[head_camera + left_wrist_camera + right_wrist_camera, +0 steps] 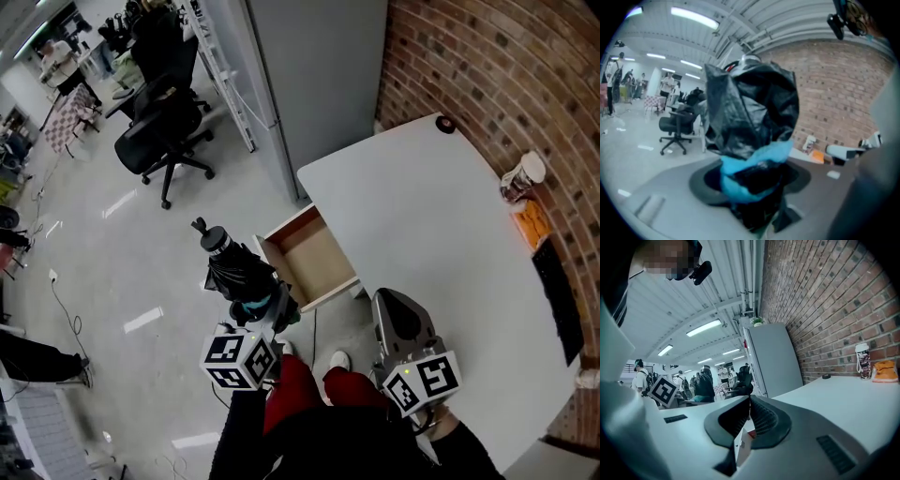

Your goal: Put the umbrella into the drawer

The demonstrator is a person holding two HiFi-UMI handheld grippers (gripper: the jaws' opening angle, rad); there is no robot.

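Note:
A folded black umbrella [239, 272] with a blue strap stands upright in my left gripper [262, 305], its capped tip toward the floor's far side. In the left gripper view the umbrella [750, 112] fills the middle, and the left gripper [752, 173] is shut on its lower part by the blue strap. The wooden drawer [314, 262] hangs open under the white table [441, 216], just right of the umbrella. My right gripper [398, 319] hovers at the table's near edge; in its own view the right gripper [750, 408] has its ribbed pads together with nothing held.
A brick wall [487, 66] runs along the table's far side, with a cup [520, 178], an orange packet [532, 223] and a black strip [560, 300] beside it. A grey cabinet [319, 75] stands behind the drawer. An office chair [164, 141] is on the floor at left.

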